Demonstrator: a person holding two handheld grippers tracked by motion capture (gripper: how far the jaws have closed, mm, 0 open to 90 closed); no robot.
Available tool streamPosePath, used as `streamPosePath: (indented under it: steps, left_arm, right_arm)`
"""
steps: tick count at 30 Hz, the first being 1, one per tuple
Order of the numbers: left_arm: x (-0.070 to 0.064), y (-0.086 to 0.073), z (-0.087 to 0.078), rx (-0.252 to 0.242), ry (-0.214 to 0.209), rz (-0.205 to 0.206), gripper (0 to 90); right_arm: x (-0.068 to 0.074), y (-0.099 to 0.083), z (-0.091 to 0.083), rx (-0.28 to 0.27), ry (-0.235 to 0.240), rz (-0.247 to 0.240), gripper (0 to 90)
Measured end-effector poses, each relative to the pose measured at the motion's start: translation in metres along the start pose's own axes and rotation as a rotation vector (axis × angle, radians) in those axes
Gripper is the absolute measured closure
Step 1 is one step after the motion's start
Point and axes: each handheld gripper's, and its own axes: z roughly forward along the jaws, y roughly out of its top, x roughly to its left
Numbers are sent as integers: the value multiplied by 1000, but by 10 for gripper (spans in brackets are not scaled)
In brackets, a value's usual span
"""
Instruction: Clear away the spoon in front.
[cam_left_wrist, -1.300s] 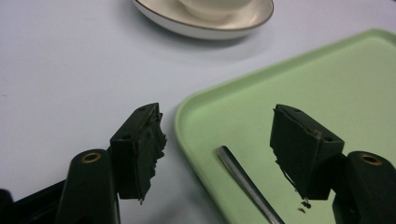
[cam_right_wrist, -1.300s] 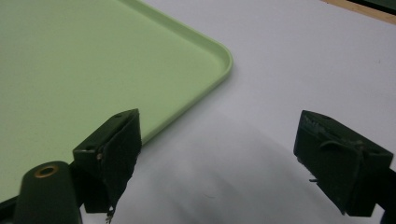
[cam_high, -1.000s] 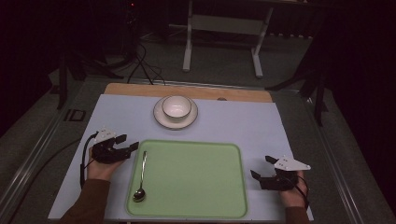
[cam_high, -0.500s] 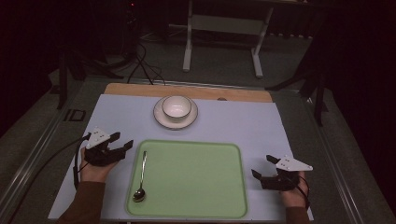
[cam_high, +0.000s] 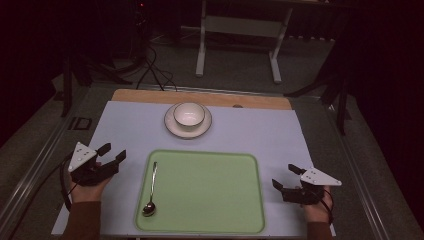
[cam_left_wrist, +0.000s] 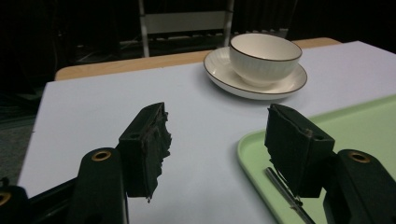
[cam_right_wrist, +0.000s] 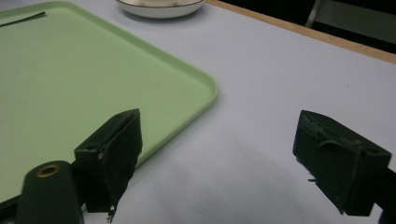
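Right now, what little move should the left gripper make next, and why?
Probably ease the left gripper right, toward the spoon on the green tray: its jaws stand open and empty, and the spoon handle lies just beside it.

Spoon (cam_left_wrist: 284, 193) in left gripper view: handle passing behind right jaw of left claw (cam_left_wrist: 219, 154), bowl end running off bottom edge. In right gripper view, saucer (cam_right_wrist: 161, 8) being cut by top edge, bowl on it out of frame; spoon handle tip (cam_right_wrist: 23, 18) showing as thin dark sliver at tray (cam_right_wrist: 70, 84) corner. High view: both forearms leaving bottom edge; dark room behind counter (cam_high: 250, 135) too dim to read.
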Motion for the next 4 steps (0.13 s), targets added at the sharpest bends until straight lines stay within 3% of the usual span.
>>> streamPosePath:
  steps: [4]
  left_arm:
    - [2,-2,-3,-4,17,-5,386]
  right_arm:
    - [0,0,0,-5,-4,-3,153]
